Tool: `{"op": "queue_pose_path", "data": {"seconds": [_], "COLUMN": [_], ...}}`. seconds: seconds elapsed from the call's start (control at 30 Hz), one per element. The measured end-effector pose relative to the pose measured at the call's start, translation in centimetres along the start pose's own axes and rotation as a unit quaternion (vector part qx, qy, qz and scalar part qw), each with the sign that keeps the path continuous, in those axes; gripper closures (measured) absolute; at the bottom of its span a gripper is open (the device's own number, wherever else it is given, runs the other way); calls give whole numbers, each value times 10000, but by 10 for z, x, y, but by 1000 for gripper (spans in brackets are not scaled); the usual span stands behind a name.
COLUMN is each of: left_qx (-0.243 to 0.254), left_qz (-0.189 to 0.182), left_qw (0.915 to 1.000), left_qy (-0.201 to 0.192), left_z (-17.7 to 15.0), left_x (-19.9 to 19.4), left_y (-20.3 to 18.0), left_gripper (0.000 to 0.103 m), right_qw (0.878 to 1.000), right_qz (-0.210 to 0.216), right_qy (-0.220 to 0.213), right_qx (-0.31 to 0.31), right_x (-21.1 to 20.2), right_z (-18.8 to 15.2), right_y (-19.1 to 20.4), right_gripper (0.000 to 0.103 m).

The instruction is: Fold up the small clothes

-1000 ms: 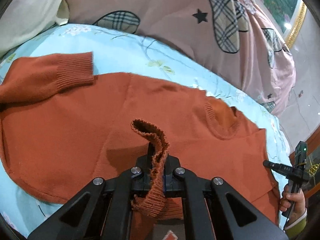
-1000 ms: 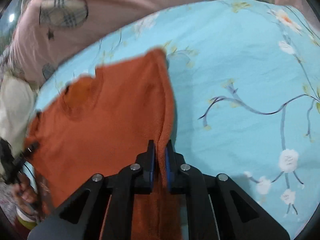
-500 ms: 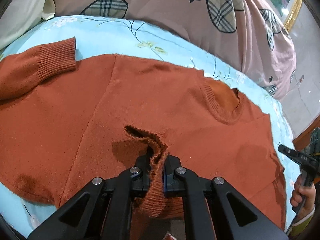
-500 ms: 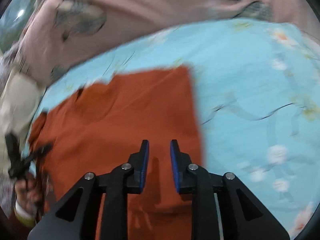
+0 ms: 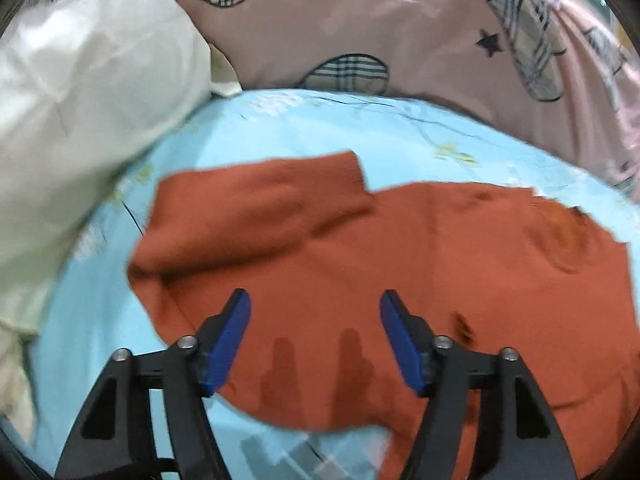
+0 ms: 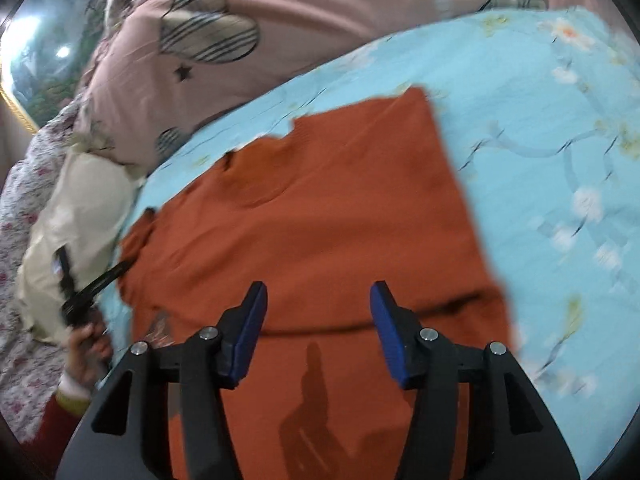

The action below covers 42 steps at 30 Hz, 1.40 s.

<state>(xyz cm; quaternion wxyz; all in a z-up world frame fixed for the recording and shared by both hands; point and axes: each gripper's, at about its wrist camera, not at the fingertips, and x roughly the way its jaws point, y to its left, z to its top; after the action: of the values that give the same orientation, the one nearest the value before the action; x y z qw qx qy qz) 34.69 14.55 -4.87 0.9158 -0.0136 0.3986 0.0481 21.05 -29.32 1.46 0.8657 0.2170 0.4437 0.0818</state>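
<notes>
An orange knit sweater (image 5: 420, 264) lies flat on the light blue floral bedsheet (image 5: 280, 128), one sleeve (image 5: 256, 208) folded across its left part. My left gripper (image 5: 315, 300) hovers over the sweater's near edge, jaws opening, nothing between the blue pads. In the right wrist view the same sweater (image 6: 320, 216) shows a straight folded right edge. My right gripper (image 6: 318, 294) hangs above it, jaws opening and empty. At the left of that view, a hand (image 6: 86, 344) holds the other gripper's handle.
A pink duvet with plaid hearts and stars (image 5: 400, 28) is bunched along the far side of the bed. A cream pillow (image 5: 80, 112) lies at the left. Bare blue sheet (image 6: 560, 160) stretches to the right of the sweater.
Both grippers let go of the sweater's fabric and their jaws spread. The held edges now lie flat. The left view swung toward the pillow and the folded sleeve.
</notes>
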Motion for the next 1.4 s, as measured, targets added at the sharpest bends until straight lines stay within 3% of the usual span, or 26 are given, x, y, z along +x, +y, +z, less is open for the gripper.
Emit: {"op": "queue_pose_path", "data": {"seconds": [0.07,0.2,0.27,0.3,0.33,0.37,0.4,0.43,0.57,0.7,0.87,1.03,1.17,1.23,1.4], "left_qx": [250,669,712,717,711,668,547,390,-190,-514,-502,-157,300,494,793], "left_qz": [253,901,1025,1043,991,864,655,496,-230,-1061,-2026,-2844,-3125,-3092,-2937], "left_qw": [9993,9936,9922,9919,9925,9940,9962,9978,9995,9926,9766,9571,9491,9497,9509], "left_qy": [99,105,55,52,53,67,149,197,-59,-290,-510,-532,-236,-1,561], "left_z": [8,16,20,23,26,30,36,40,43,37,25,2,-27,-41,-73], "left_x": [14,44,55,61,65,69,70,70,42,-4,-57,-88,-78,-63,-33], "left_y": [-2,-7,-3,-1,1,4,9,13,25,9,-54,-144,-214,-239,-264], "left_gripper": [22,22,22,25,41,71,87,96,100,100,100,100,100,100,97], "right_qw": [9997,9991,9988,9987,9987,9987,9987,9988,9990,9988,9989,9989,9983,9980,9971], "right_qz": [137,227,236,231,227,216,209,211,290,387,424,307,135,80,117], "right_qy": [148,340,418,439,452,461,454,441,351,285,136,-100,-203,-236,-257], "right_qx": [96,145,132,118,101,83,68,61,45,48,159,346,531,584,702], "right_x": [11,23,29,30,33,36,37,36,33,29,16,-5,-15,-17,-12], "right_z": [-11,-25,-30,-31,-31,-30,-30,-30,-31,-32,-34,-37,-35,-34,-28], "right_y": [7,15,18,19,20,22,23,24,25,25,19,1,-19,-25,-33], "right_gripper": [48,48,48,48,48,48,48,48,48,48,48,48,48,48,48]}}
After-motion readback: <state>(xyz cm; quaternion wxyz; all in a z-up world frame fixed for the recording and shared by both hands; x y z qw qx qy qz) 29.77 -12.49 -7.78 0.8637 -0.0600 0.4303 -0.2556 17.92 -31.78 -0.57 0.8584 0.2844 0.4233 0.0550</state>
